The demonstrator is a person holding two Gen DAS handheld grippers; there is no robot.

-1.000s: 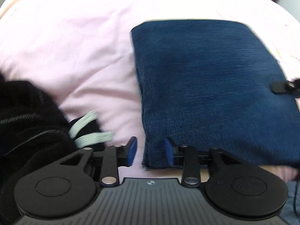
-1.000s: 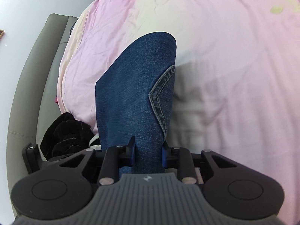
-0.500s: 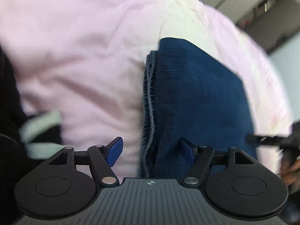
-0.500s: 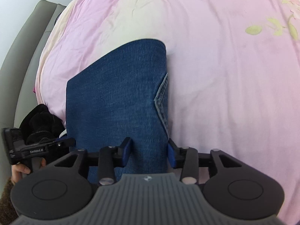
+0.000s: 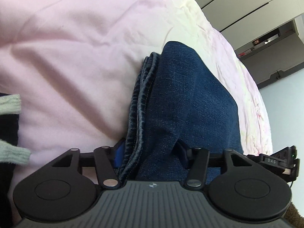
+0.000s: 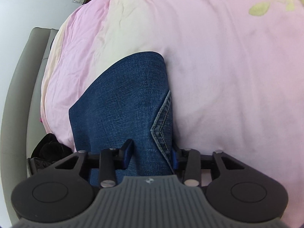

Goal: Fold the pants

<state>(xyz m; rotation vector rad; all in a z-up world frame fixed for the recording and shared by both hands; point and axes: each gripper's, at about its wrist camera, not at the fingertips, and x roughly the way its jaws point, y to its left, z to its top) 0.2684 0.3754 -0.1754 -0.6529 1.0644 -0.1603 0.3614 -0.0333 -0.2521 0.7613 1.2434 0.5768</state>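
Observation:
The folded blue jeans (image 5: 190, 98) lie on the pink bed cover, also seen in the right wrist view (image 6: 123, 104). My left gripper (image 5: 150, 154) has its jaws on both sides of the jeans' near stacked edge, with the denim layers between the blue pads. My right gripper (image 6: 152, 154) grips the opposite end of the jeans, by the stitched back pocket (image 6: 163, 121); the fabric fills the gap between its pads. The right gripper's body (image 5: 279, 159) shows at the right edge of the left wrist view.
The pink and cream bed cover (image 6: 228, 66) spreads all round. A black garment with grey ribbed cuffs (image 5: 9, 125) lies at the left; it shows dark in the right wrist view (image 6: 47, 146). A grey padded headboard (image 6: 20, 87) runs along the bed's edge.
My left gripper went from open beside the jeans' edge to closed around the stacked edge. My right gripper kept hold of its end; the jeans lifted and shifted slightly.

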